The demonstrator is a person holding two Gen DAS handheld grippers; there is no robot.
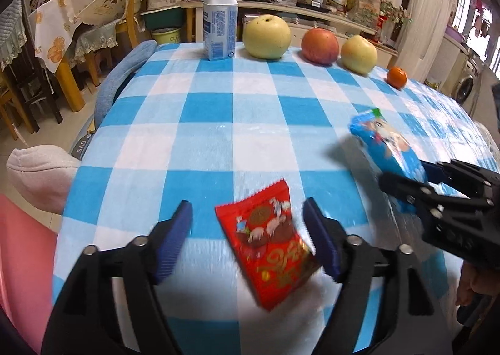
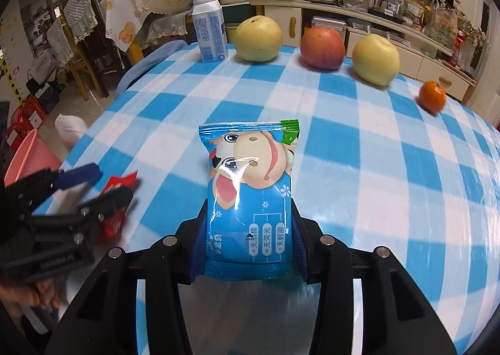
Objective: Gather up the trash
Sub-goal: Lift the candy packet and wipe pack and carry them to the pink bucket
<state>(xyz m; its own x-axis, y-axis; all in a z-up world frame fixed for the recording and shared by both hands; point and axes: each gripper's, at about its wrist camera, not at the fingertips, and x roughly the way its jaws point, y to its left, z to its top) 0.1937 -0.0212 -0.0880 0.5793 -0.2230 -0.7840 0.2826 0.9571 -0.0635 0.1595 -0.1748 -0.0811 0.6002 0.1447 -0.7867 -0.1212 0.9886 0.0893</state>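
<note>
Checked tablecloth [image 1: 218,111] busy: right gripper [image 2: 248,248] clamps blue packet [image 2: 250,186]; left gripper [image 1: 247,239], fingers wide, straddles red wrapper [image 1: 268,248] at six o'clock. Slick foil could squirt out.

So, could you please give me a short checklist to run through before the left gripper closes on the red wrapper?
1. Red snack wrapper lies between the left gripper's jaws: ok.
2. Left jaws open wide enough: ok.
3. Wrapper centred: not ok, it sits against the right-hand pad.
4. Right gripper firmly shut on the blue wet-wipe pack: ok.
5. Right gripper out of the left one's way: ok, it is off to the side.
6. Milk bottle and fruit away from the grasp: ok, they stand at the table's far edge.
</note>
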